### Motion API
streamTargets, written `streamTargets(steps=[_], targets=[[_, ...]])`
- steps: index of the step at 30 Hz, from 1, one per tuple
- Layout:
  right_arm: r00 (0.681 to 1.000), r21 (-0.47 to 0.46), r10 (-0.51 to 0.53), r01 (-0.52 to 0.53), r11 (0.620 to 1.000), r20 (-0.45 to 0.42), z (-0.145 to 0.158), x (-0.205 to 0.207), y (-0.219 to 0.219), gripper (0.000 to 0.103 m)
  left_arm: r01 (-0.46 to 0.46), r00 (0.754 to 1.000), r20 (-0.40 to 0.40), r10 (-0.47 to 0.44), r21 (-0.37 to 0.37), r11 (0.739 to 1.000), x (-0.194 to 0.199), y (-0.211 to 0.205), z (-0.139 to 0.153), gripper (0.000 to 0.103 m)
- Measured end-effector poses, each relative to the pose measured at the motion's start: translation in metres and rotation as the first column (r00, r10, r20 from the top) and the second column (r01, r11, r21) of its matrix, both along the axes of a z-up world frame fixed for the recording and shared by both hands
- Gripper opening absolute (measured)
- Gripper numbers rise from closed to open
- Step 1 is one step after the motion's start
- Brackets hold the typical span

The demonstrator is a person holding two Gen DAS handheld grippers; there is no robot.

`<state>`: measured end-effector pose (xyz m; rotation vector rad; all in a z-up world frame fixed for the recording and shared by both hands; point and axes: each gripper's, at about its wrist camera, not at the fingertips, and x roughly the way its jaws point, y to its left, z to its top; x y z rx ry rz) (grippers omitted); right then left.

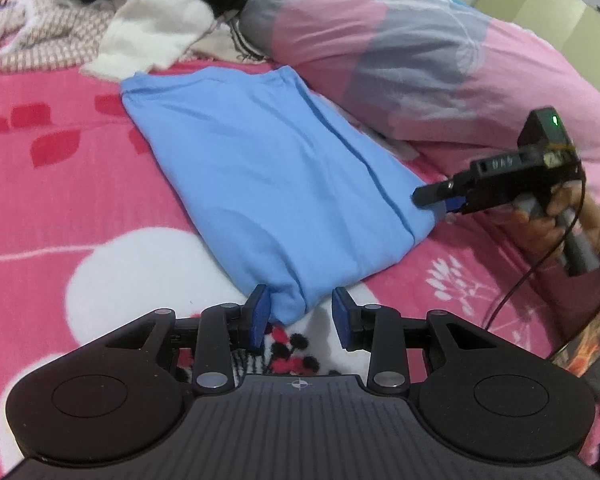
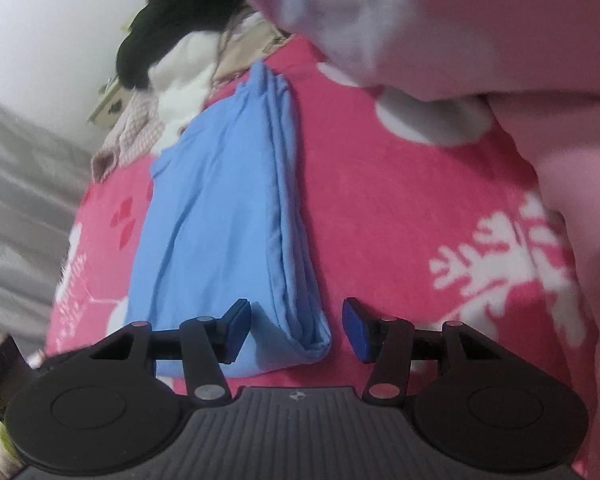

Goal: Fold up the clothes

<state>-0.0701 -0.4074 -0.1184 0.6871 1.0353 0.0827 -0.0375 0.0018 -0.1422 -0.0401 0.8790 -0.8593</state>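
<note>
**Blue shirt folded on the bed**

The shirt (image 1: 260, 168) is soft, smooth light-blue knit, folded into a long rectangle with layered edges, lying on my fleecy pink bedspread (image 1: 60, 200) printed with white and red shapes. My left hand-held gripper (image 1: 300, 316) stands released, one corner of the shirt between its blue pads (image 1: 260, 312). My right hand-held gripper (image 2: 296, 328) is also released at the neighbouring corner. A puffy pink-grey quilt (image 1: 420, 60) lies beside the shirt. I can read no writing.

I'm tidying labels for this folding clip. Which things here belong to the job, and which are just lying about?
In the job:
blue garment
left gripper
right gripper

Lying about:
clothes pile
pink quilt
pink bedspread
</note>
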Motion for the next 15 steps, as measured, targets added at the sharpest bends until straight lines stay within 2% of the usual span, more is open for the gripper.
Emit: streamTargets(steps=[2, 5, 9, 13, 15], targets=[[1.0, 0.003, -0.003, 0.003, 1.0, -0.004, 0.001, -0.002, -0.002, 0.054, 0.02, 0.999, 0.041, -0.021, 0.028, 0.999, -0.006, 0.001, 0.002, 0.034], [1.0, 0.016, 0.005, -0.005, 1.0, -0.011, -0.001, -0.004, -0.001, 0.054, 0.042, 0.997, 0.06, -0.046, 0.06, 0.997, -0.01, -0.001, -0.001, 0.034], [0.999, 0.045, 0.03, -0.029, 0.999, -0.011, -0.003, 0.0, 0.005, 0.056, 0.044, 0.994, 0.1, -0.051, 0.077, 0.996, -0.011, -0.009, -0.004, 0.034], [0.997, 0.025, 0.078, -0.077, 0.997, -0.008, -0.002, 0.003, 0.014, 0.051, 0.034, 0.987, 0.15, -0.05, 0.105, 0.994, -0.015, -0.011, -0.004, 0.034], [0.997, 0.021, 0.082, -0.082, 0.996, -0.012, -0.002, 0.003, 0.016, 0.046, 0.048, 0.976, 0.201, -0.078, 0.151, 0.987, -0.021, -0.015, -0.004, 0.034]])
